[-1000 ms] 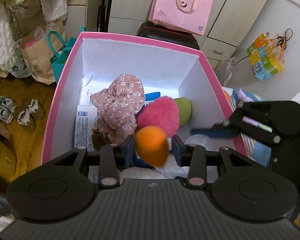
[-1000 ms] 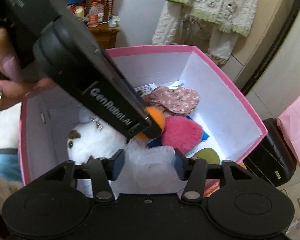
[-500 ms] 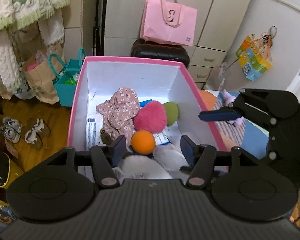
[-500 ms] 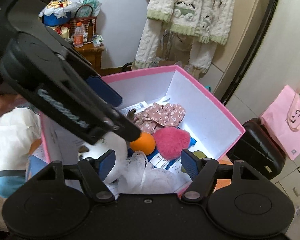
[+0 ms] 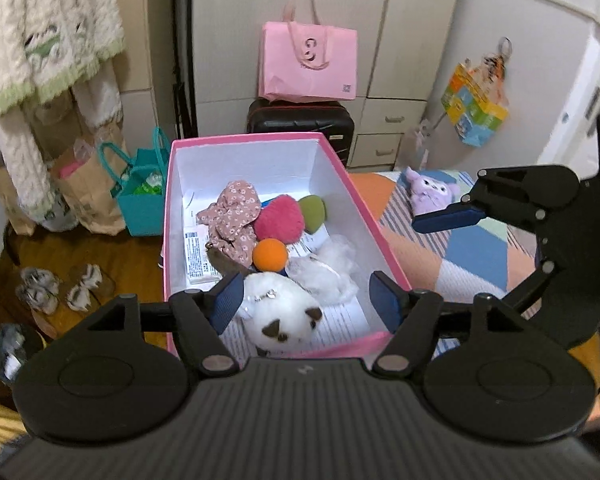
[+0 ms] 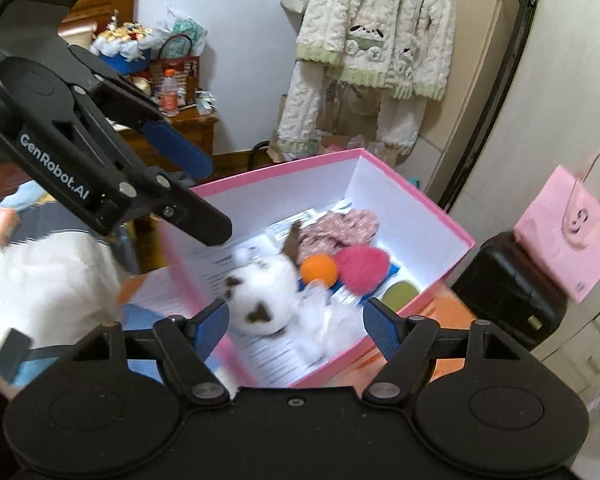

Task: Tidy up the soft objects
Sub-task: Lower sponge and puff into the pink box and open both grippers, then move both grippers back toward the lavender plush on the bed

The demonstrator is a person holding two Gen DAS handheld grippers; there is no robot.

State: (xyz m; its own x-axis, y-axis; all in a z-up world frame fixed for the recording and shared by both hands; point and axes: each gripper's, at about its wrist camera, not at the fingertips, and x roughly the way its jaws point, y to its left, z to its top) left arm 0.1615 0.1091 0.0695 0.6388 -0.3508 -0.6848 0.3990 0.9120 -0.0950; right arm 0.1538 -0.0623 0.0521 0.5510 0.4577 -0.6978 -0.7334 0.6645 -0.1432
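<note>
The left gripper (image 5: 306,300) hung above the near end of the pink-rimmed, white-lined cardboard box (image 5: 356,196), its blue-padded fingers (image 5: 228,299) spread wide with nothing between them. The right gripper (image 6: 296,326) was likewise splayed and empty, held over the box's near corner in its own view; seen from the left wrist it sat off to the right, above the striped, patchwork-coloured bedspread (image 5: 464,256).

Inside the box lay the soft things. A round orange foam ball (image 5: 270,255) rested near the middle, touching a fluffy magenta heart-shaped cushion (image 5: 279,219) behind it. A pink floral fabric piece (image 5: 231,216) lay crumpled to the left of the cushion, and an olive-green rounded pad (image 5: 313,209) sat just to the cushion's right. Nearest the camera was a white plush toy with brown patches (image 5: 280,312), beside a wad of white crinkled plastic (image 5: 332,268) (both partly blurred in the right wrist view). Printed paper sheets (image 5: 196,252) lined the box floor.

A small lilac plush toy (image 5: 430,192) sat outside on the bedspread.
</note>
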